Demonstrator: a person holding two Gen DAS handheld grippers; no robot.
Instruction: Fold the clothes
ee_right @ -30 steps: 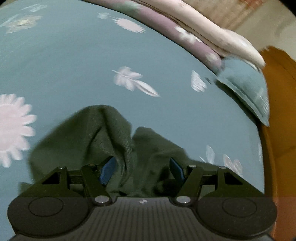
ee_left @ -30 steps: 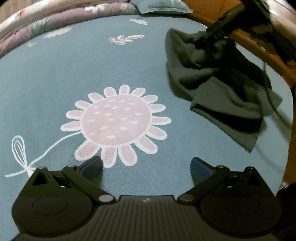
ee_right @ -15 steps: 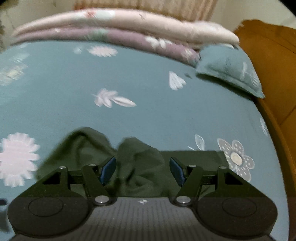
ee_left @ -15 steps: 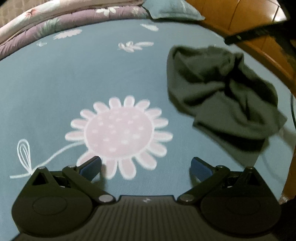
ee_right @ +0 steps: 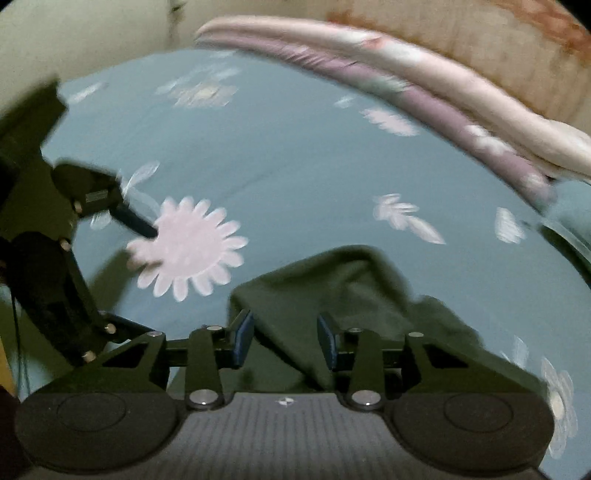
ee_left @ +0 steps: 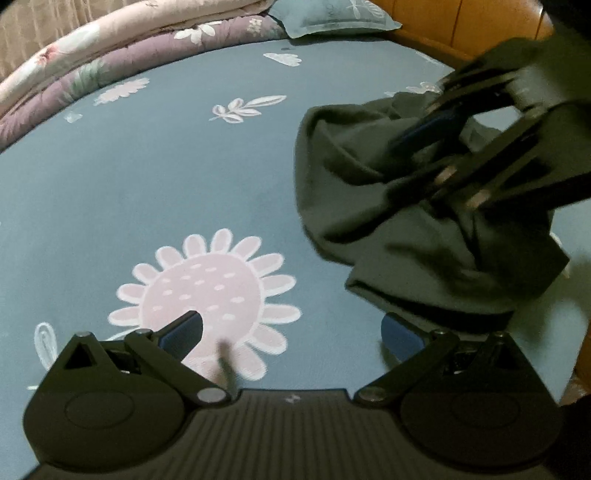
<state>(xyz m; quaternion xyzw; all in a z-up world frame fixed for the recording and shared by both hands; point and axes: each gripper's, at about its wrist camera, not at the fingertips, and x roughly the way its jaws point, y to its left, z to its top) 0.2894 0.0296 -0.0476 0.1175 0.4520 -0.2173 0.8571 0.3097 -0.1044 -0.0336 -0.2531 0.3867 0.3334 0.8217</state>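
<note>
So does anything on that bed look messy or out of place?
Only the dark green garment: it lies crumpled in a bunched heap on the blue floral bedsheet, not flat or folded. The right gripper sits over it, jaws open; the left gripper is open over the pink flower print. Nothing looks torn or spilled.

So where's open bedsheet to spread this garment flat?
Open: the sheet between the big pink flower and the folded quilts. Crowded: the right edge, with the crumpled garment, right tool and wooden frame.
</note>
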